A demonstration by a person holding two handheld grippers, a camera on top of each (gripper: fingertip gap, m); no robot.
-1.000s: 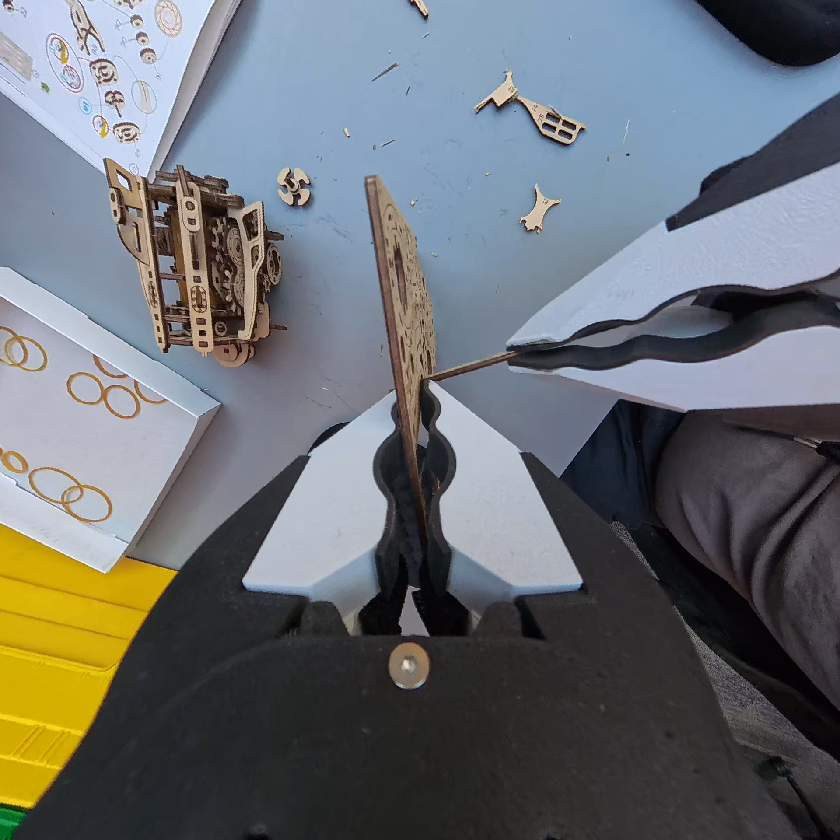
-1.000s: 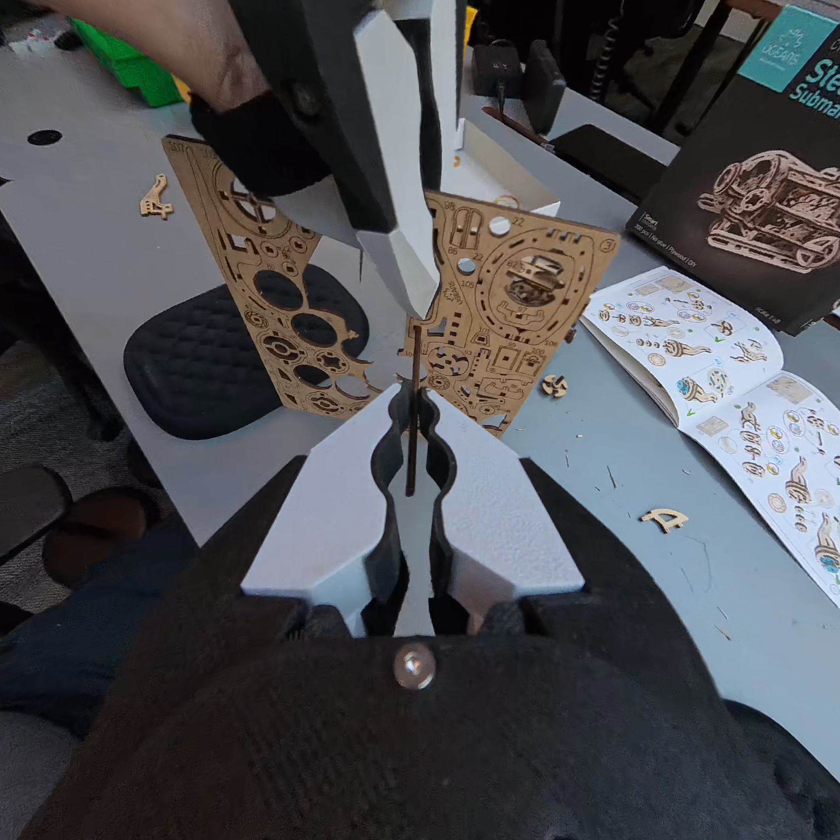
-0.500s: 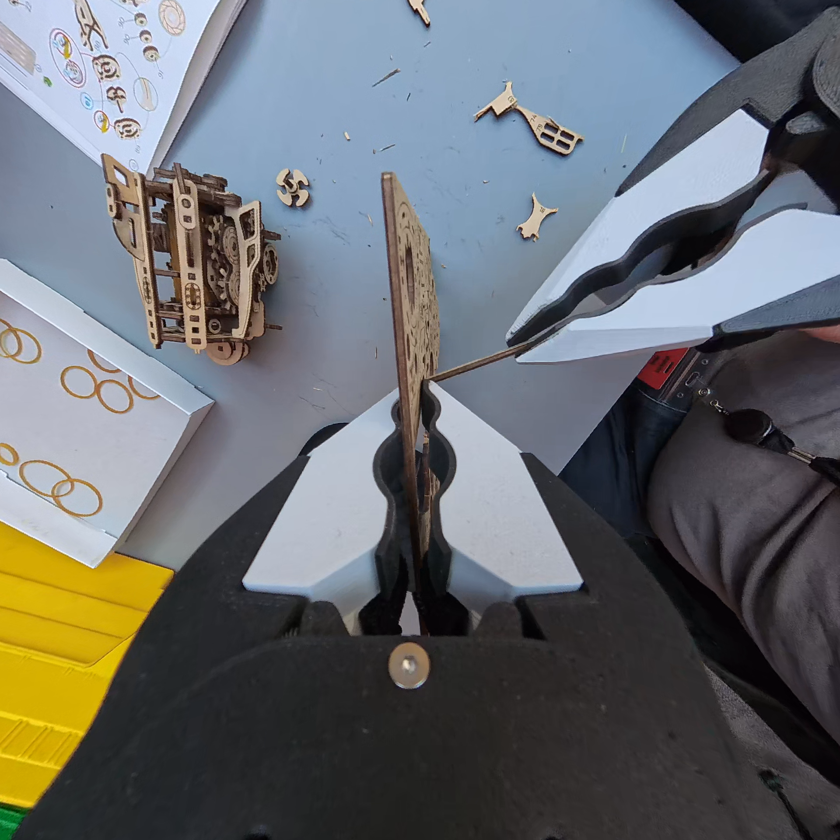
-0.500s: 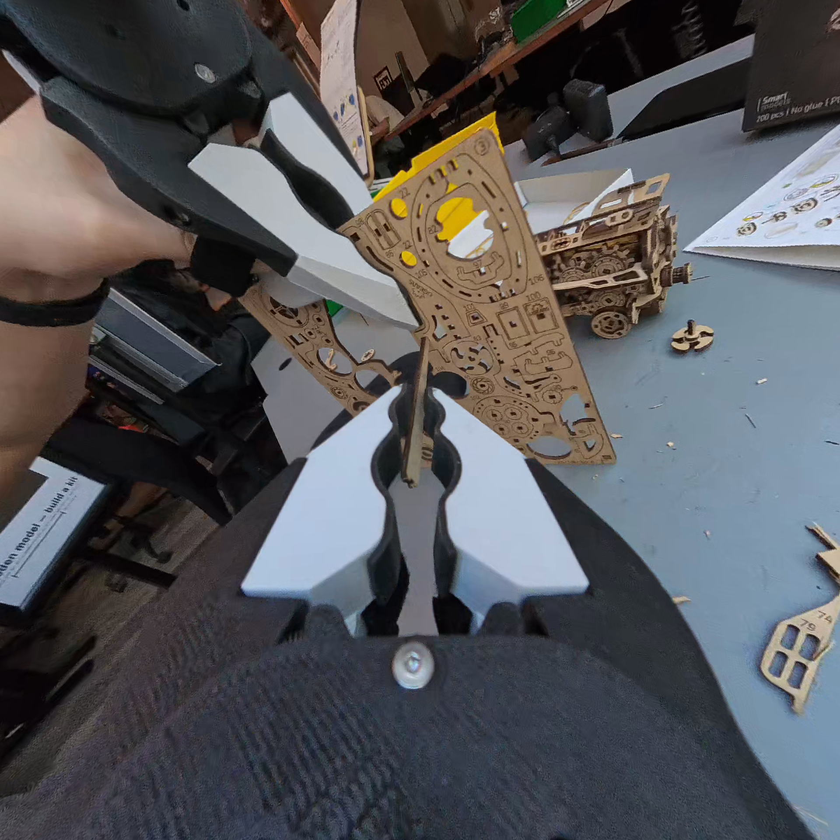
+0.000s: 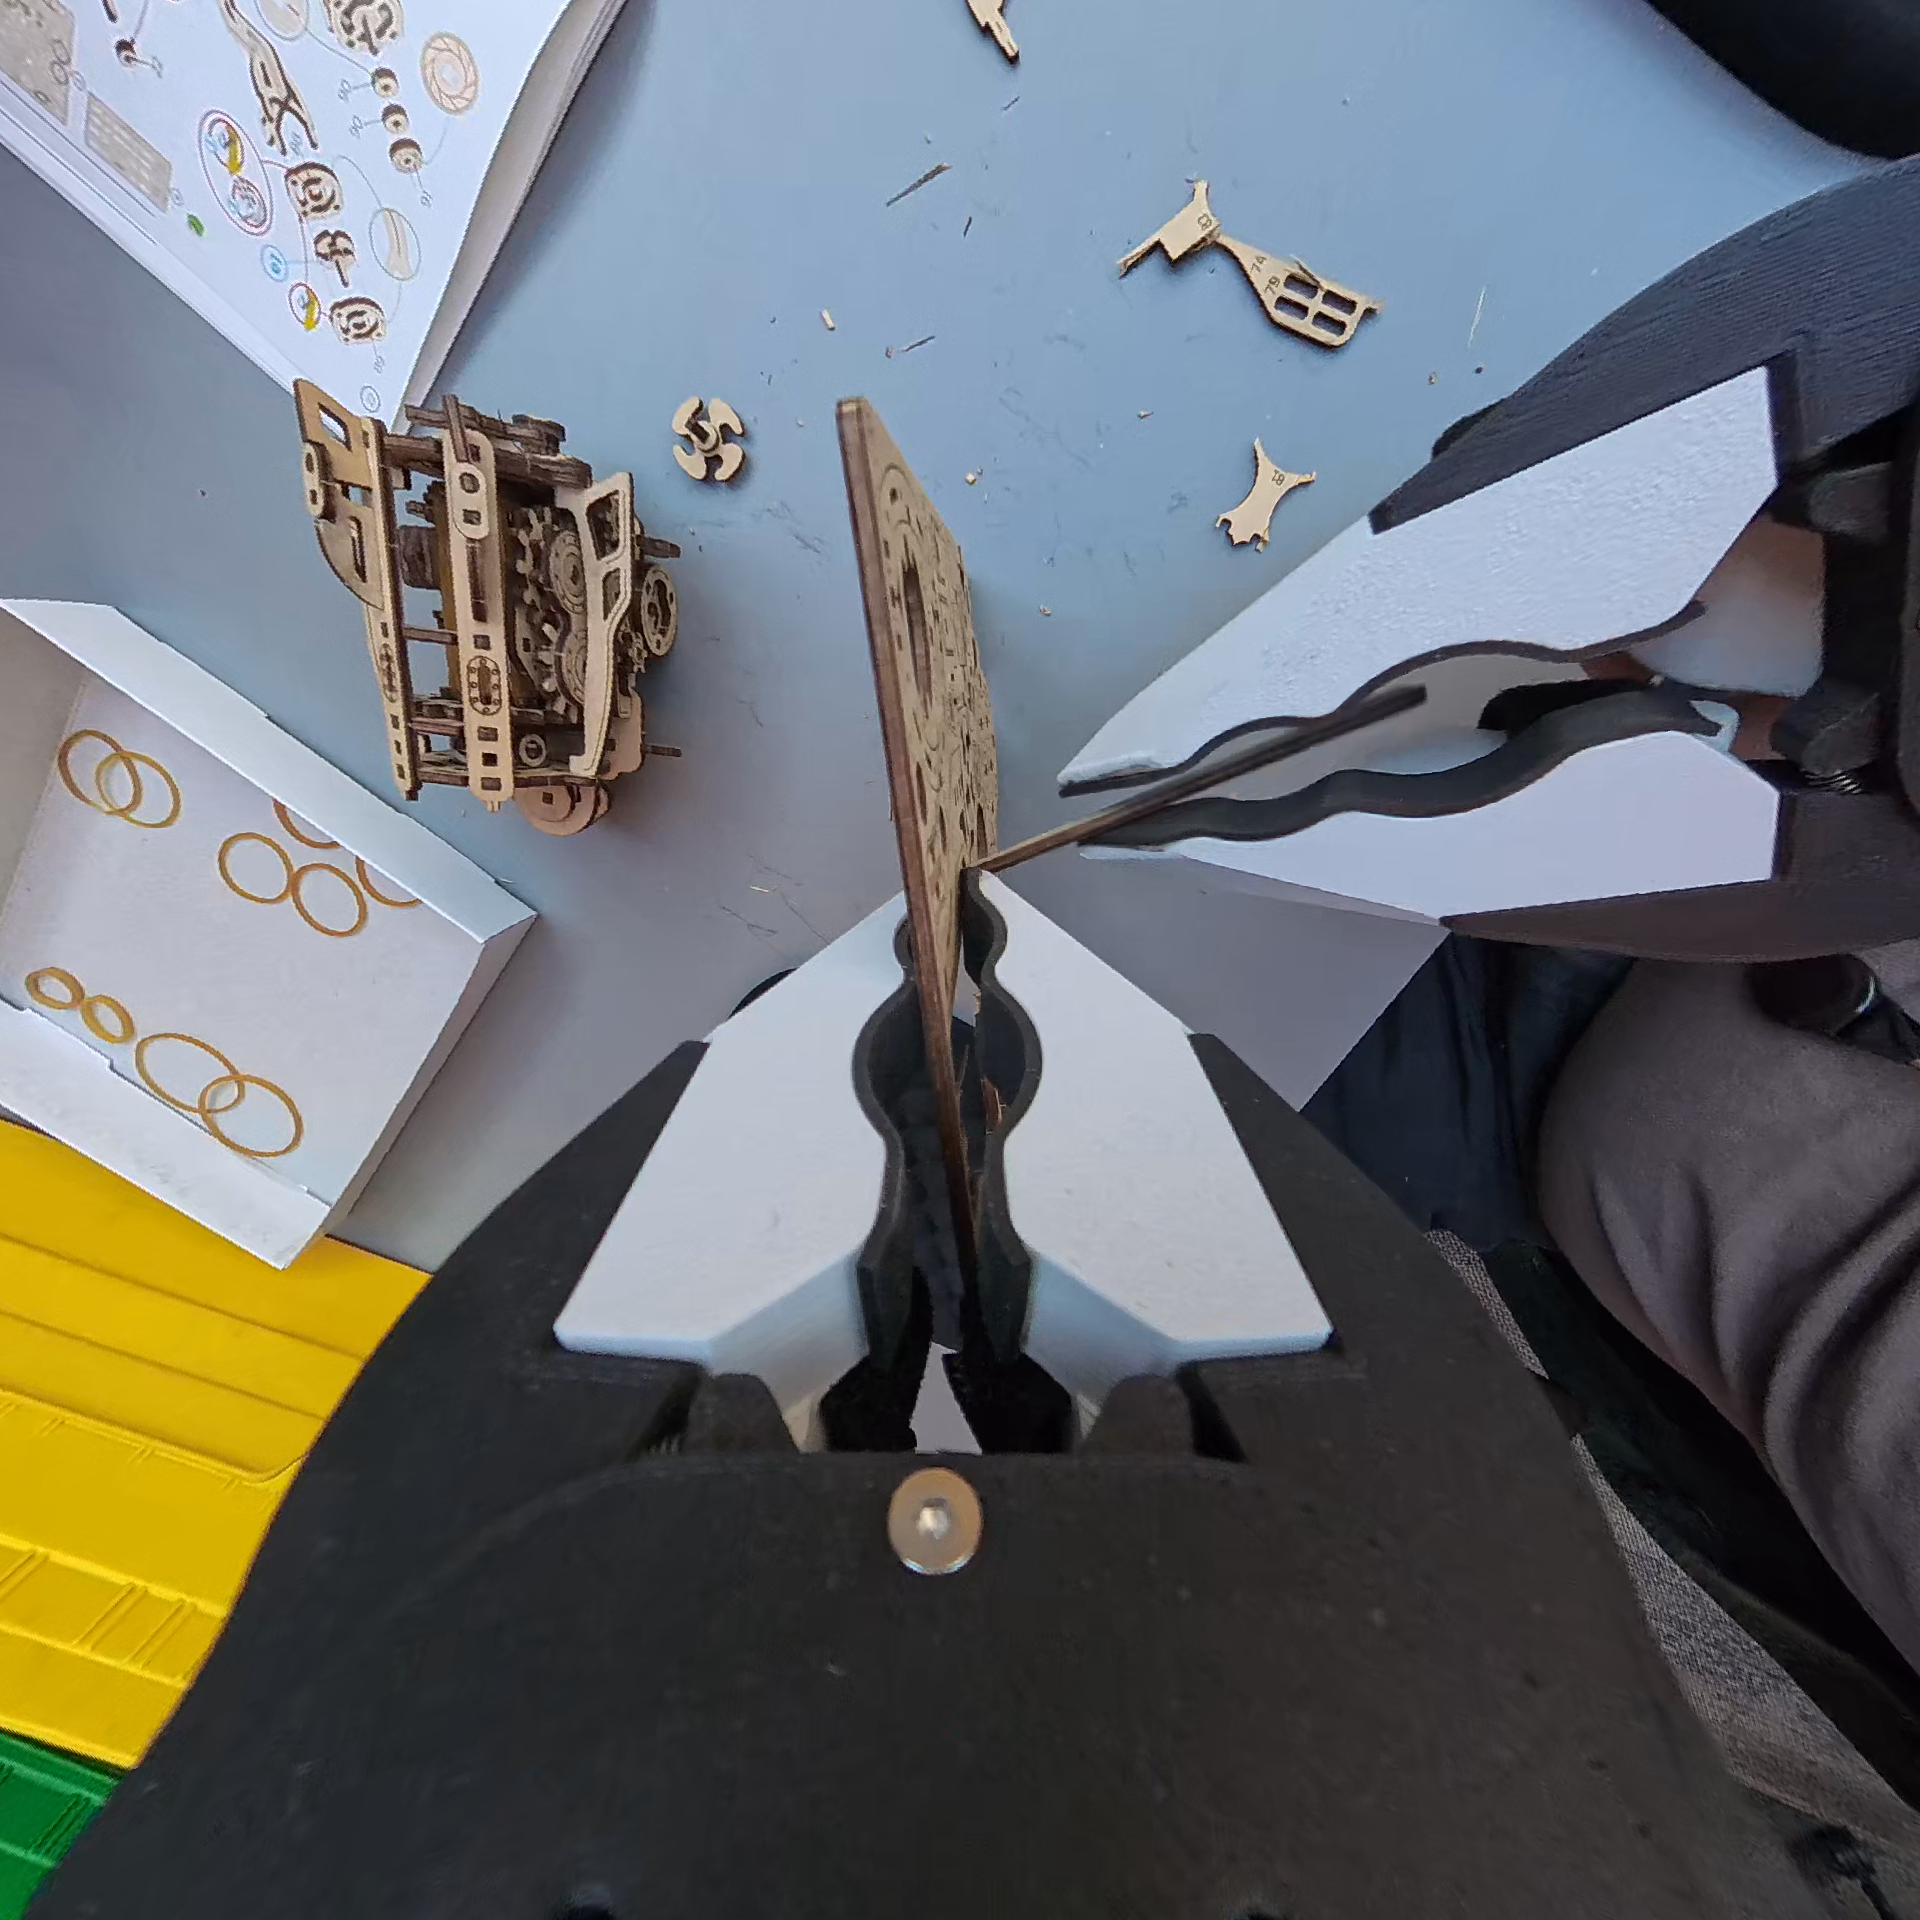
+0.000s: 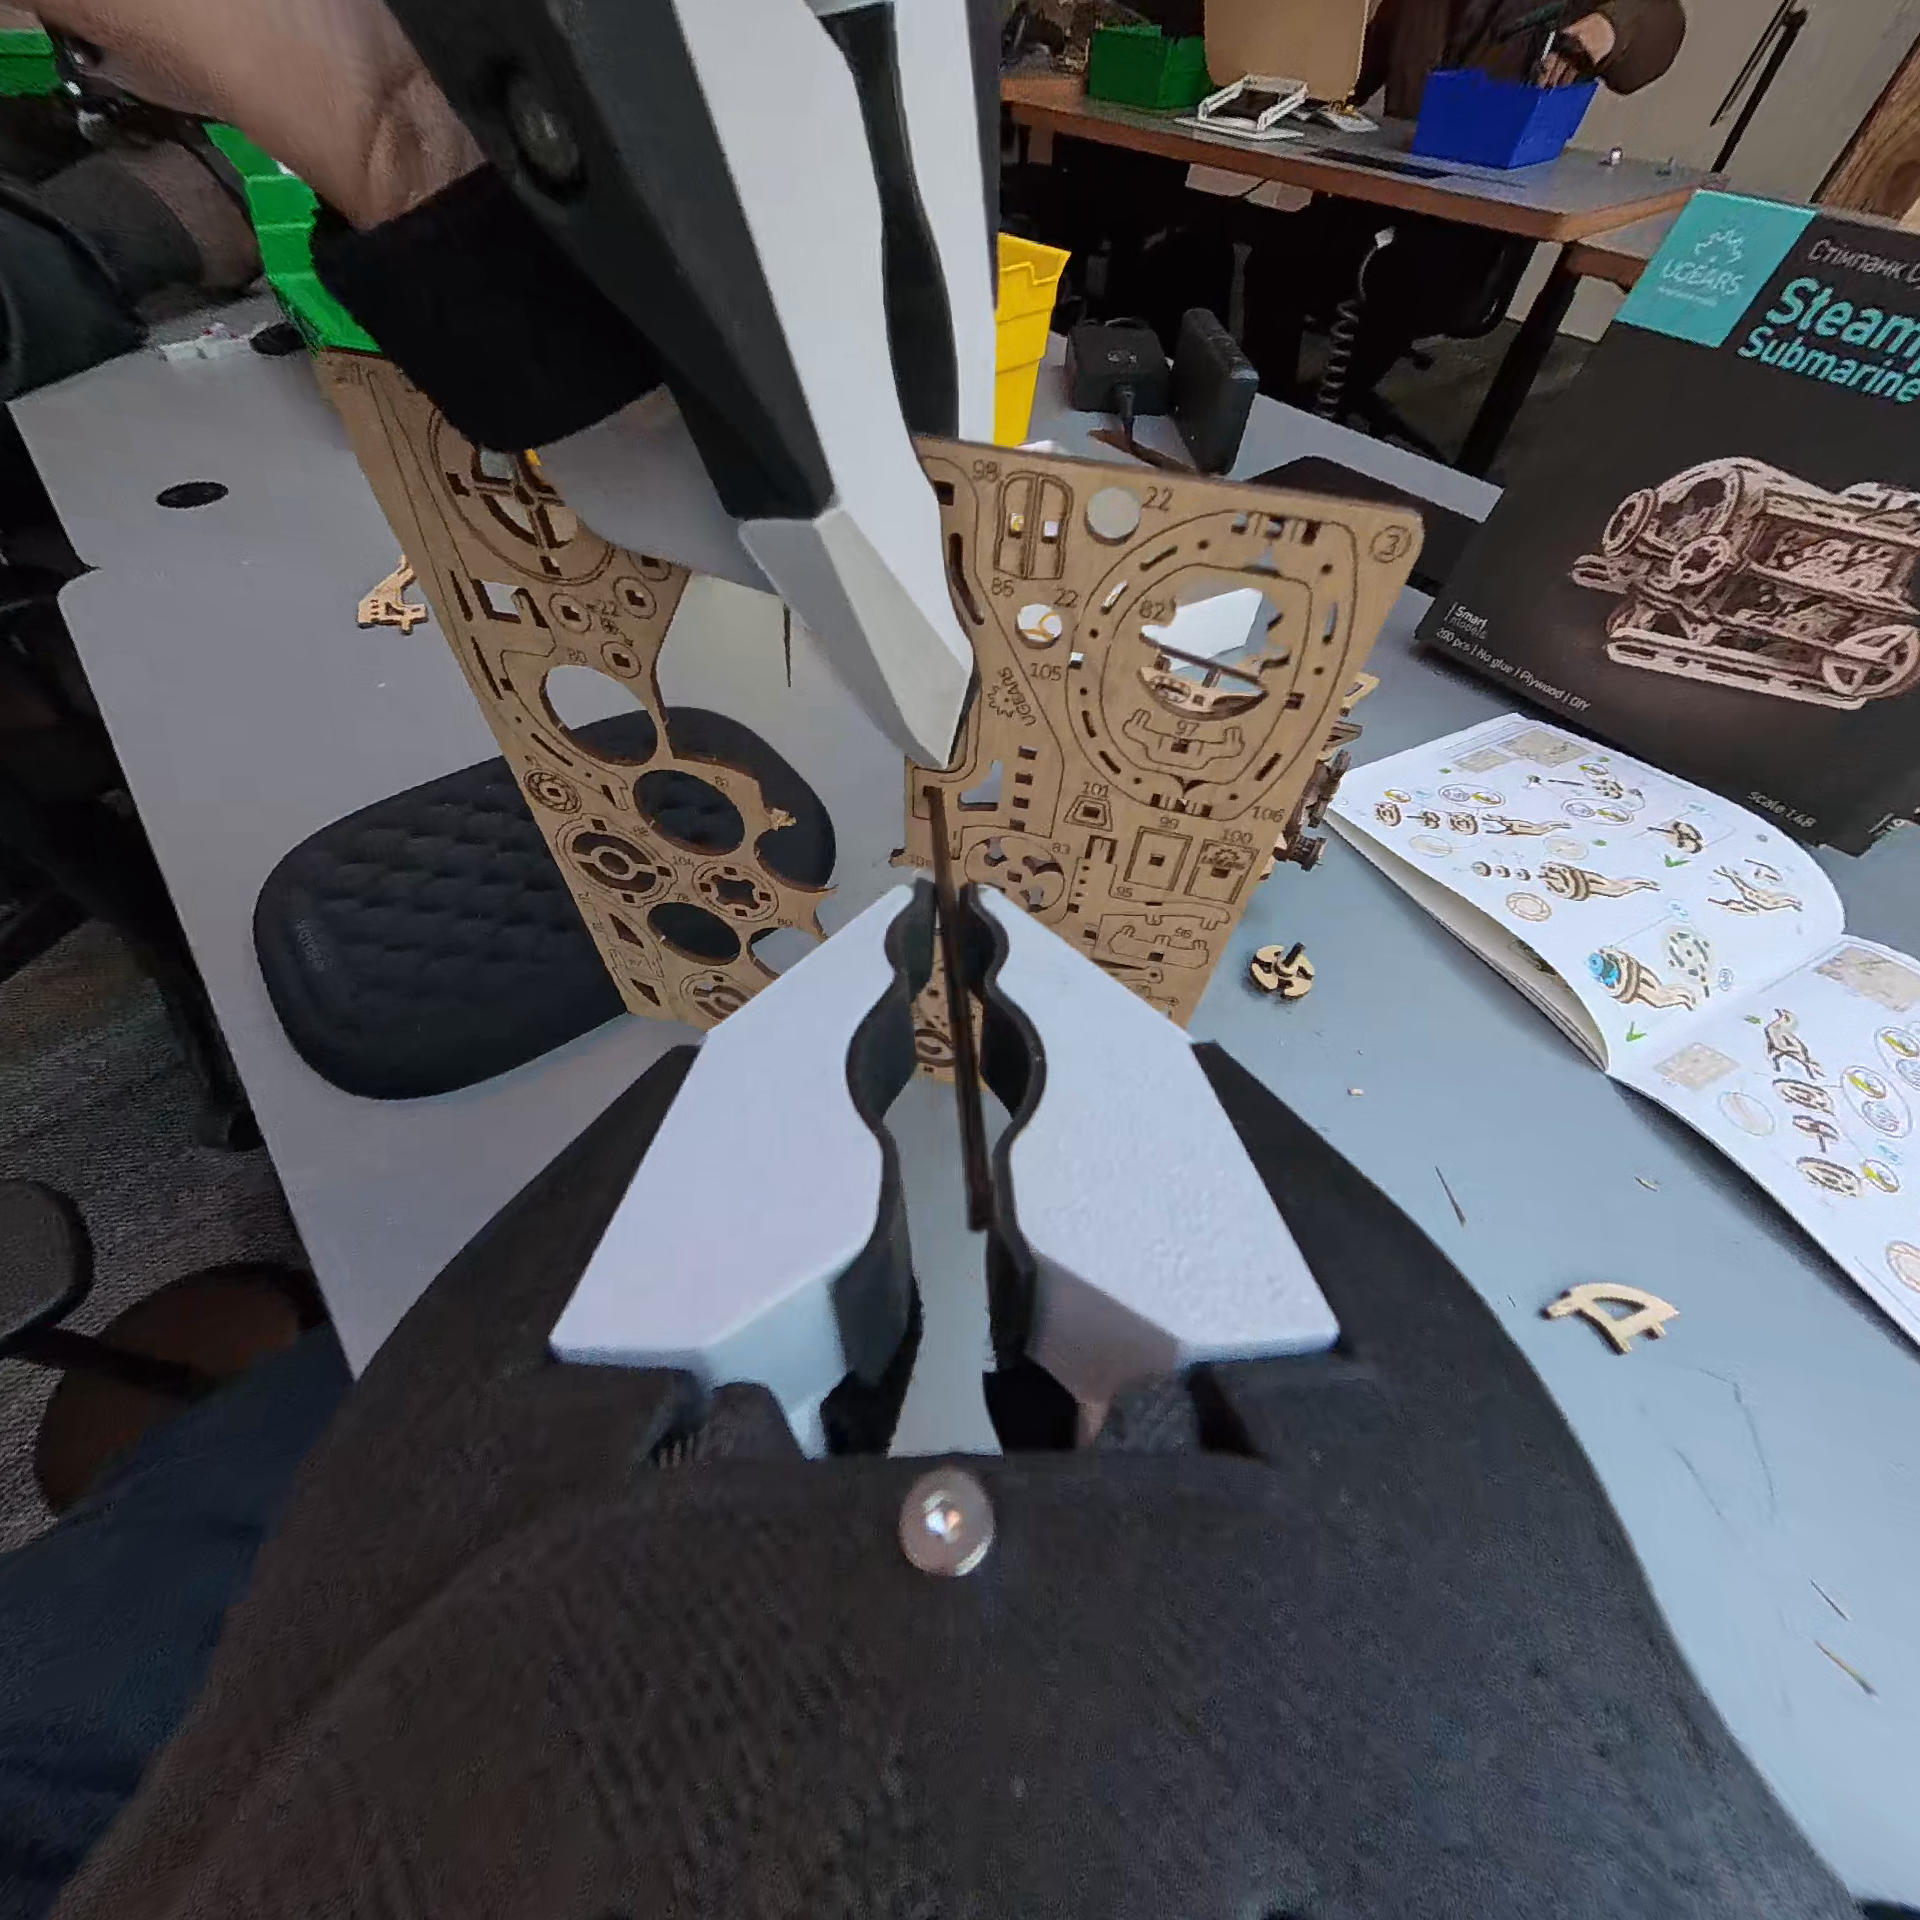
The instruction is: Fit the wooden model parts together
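Nearest in the right wrist view, a thin dark wooden strip is pinched edge-on between the right tongs, its long axis running straight forward along the fingers. Its far tip is seen touching the face of the laser-cut wooden sheet just below the tip of the left tongs. That sheet is clamped upright by the left tongs, pressed together on its lower edge, so that in the left wrist view it is presented edge-on and the strip meets it from the right, almost square to its face. The coming move is judged to turn on this: the strip lies across the sheet, and only the right tongs are placed to push or lever along that axis while the sheet is held steady.

Farther off, on the grey table, a partly built wooden model is standing to the left, with loose cut pieces scattered beyond and an open instruction booklet lying to the right
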